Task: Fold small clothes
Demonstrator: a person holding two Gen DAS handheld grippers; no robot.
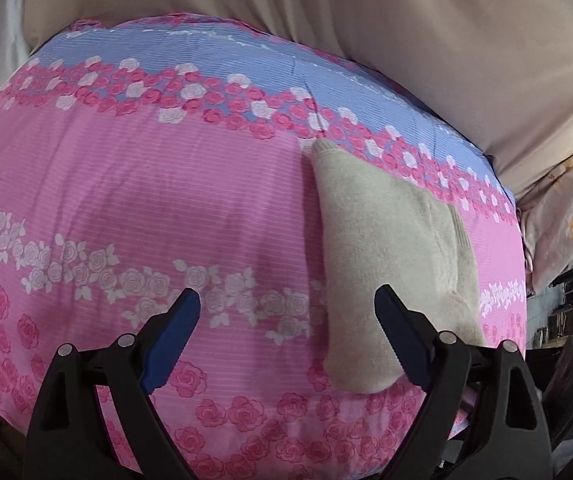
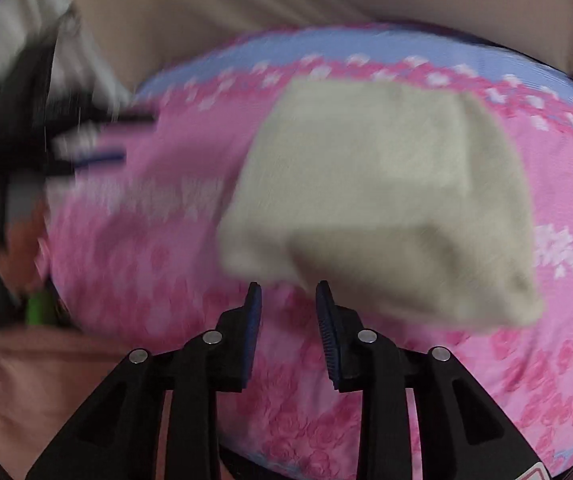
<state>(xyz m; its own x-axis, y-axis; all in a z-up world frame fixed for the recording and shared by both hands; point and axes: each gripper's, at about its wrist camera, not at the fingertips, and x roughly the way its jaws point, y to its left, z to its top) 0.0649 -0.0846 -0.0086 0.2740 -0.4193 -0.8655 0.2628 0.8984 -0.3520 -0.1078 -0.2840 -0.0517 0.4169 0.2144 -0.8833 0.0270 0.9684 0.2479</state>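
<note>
Fingers of the left gripper [image 1: 286,300] spread wide, blue pads facing each other across a broad gap, nothing between them. Right finger [image 1: 402,336] sits just over the near left edge of the beige garment [image 1: 390,256]; whether it touches the cloth cannot be told. Left finger over bare sheet.

Right gripper [image 2: 288,292]: fingers parted by a narrower gap, holding nothing. Tips sit just short of the garment's [image 2: 382,192] near edge; pink sheet shows between them. Right wrist view heavily blurred, fine detail unreadable.

Garment: small, beige, knit-looking, lying folded on the floral bedsheet [image 1: 126,184]. From the left wrist it runs as a long tapered shape away from the camera, narrow end far, wide end near, with a ribbed seam line on its right side. From the right wrist it reads as a blocky folded bundle, one layer lapped over another, its right corner drooping low.

Sheet: pink with bands of red and white roses, a blue band along the far edge. Beyond it, a beige fabric backdrop [image 1: 406,40]. A pale patterned cushion [image 1: 566,216] lies off the sheet's right end in the left view, with dark clutter below it.

Left gripper [image 2: 38,128] also appears at the left margin of the right wrist view, dark and smeared, well apart from the garment.
</note>
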